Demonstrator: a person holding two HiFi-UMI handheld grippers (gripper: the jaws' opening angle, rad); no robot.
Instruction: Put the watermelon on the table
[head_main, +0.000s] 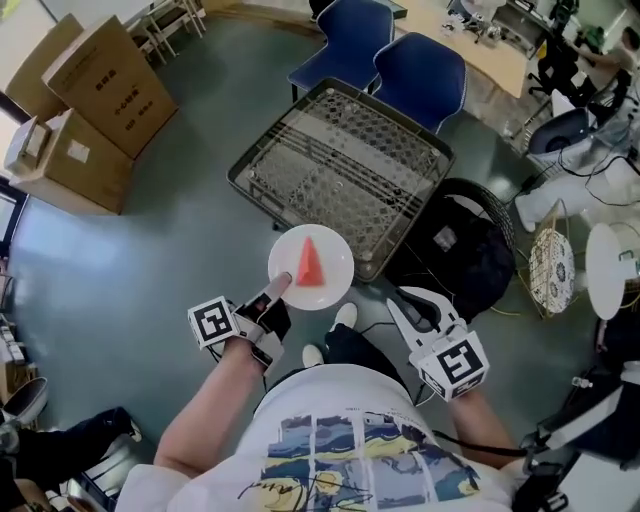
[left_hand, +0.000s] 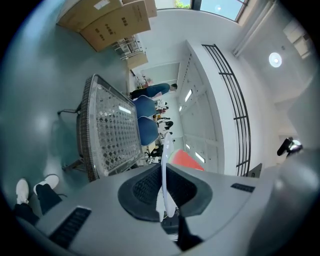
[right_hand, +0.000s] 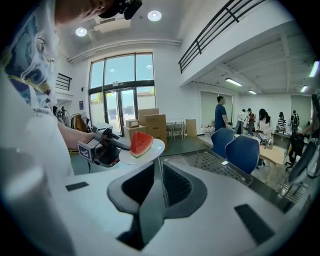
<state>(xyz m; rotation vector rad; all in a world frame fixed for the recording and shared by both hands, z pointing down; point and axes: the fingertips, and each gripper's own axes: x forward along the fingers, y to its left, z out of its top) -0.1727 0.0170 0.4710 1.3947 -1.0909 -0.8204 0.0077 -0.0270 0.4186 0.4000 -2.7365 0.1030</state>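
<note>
2 grippers are up over the grey floor, and the left gripper (head_main: 279, 292) has its jaws clamped on the near rim of a round white plate (head_main: 336, 258). The left gripper view shows that rim edge-on, squeezed between the dark pads. On the plate sits the red wedge of watermelon with a green rind (head_main: 311, 265), upright near the plate's middle. The plate is held in the air at the near edge of the grey wire-mesh table (head_main: 340, 160), not set down on it. From the right gripper view the plate hangs just left of the mesh top. The right gripper (head_main: 408, 303) has its jaws drawn together with nothing between them, off to the side of the plate. 2 blue chairs (head_main: 420, 65) stand beyond the table, brown cardboard boxes (head_main: 100, 85) sit far left, and a black backpack (head_main: 460, 250) lies right of the table.
</note>
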